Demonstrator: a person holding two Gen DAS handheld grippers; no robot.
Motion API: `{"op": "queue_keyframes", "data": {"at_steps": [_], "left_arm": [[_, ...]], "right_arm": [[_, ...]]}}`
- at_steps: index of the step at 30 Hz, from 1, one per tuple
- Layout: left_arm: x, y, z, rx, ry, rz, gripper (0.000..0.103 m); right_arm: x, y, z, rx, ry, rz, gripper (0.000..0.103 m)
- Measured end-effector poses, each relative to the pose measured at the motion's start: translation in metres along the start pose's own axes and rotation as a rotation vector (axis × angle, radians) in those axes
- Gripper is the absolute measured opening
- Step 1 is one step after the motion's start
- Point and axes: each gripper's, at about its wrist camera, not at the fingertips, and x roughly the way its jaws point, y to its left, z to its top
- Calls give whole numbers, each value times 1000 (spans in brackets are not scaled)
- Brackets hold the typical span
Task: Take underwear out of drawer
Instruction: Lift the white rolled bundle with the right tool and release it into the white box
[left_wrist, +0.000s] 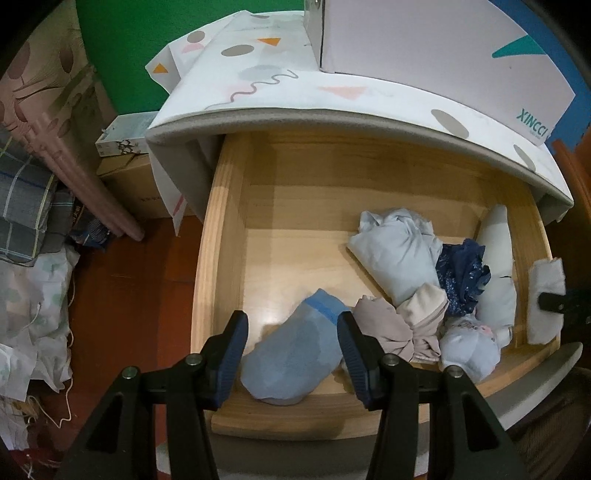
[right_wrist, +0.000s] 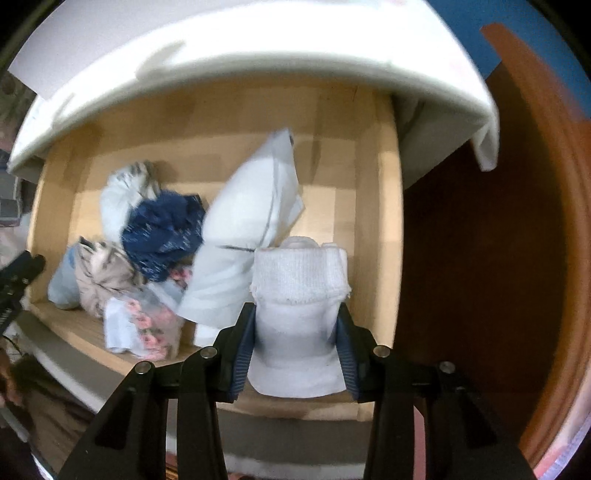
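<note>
**Drawer open, both claws on laundry**

I see the wooden drawer holding rolled bundles: pale blue, navy floral, beige. My left gripper straddles a blue roll; contact unclear. My right gripper clamps a white ribbed roll.

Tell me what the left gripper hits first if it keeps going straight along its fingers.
Most likely the light blue bundle, which lies between the left gripper's open fingers on the wooden drawer floor. How much gap remains is unclear.
</note>
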Motion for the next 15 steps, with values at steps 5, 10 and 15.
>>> {"op": "queue_keyframes", "data": {"at_steps": [5,10,15], "left_arm": [[0,3,0,-12,3,-12,51],[-2,5,-1,-22,-4,-25,51],[-3,6,-1,-28,-10,-34,51]], "right_arm": [[-31,0,-3,-3,-36,22,38],[-67,2,11,-15,-79,28,38],[-112,8,32,-36,-146,22,38]]}}
